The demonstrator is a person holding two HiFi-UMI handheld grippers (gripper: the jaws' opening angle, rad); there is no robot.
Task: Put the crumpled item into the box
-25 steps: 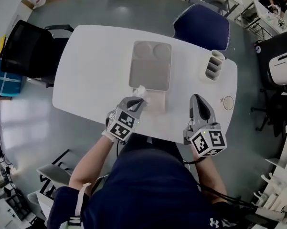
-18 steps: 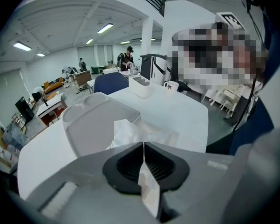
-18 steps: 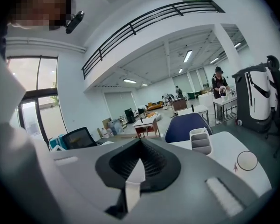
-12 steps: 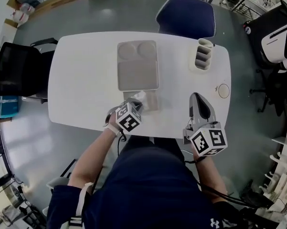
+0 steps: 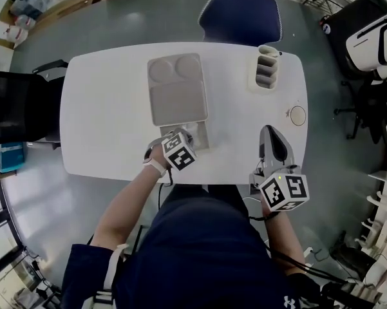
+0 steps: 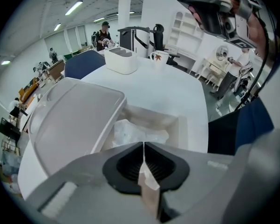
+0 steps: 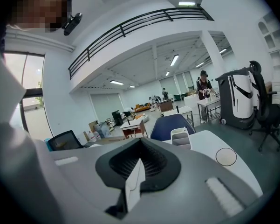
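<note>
Two claws are shut, right claw (image 7: 140, 148) empty, left claw (image 6: 143, 146) pinching a crumpled white wad (image 6: 135, 133) that may cling when released in the pale open box (image 6: 151, 115).

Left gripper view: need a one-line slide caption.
Left gripper pinches the crumpled item in its jaws over the open box, beside the grey tray on the table.
</note>
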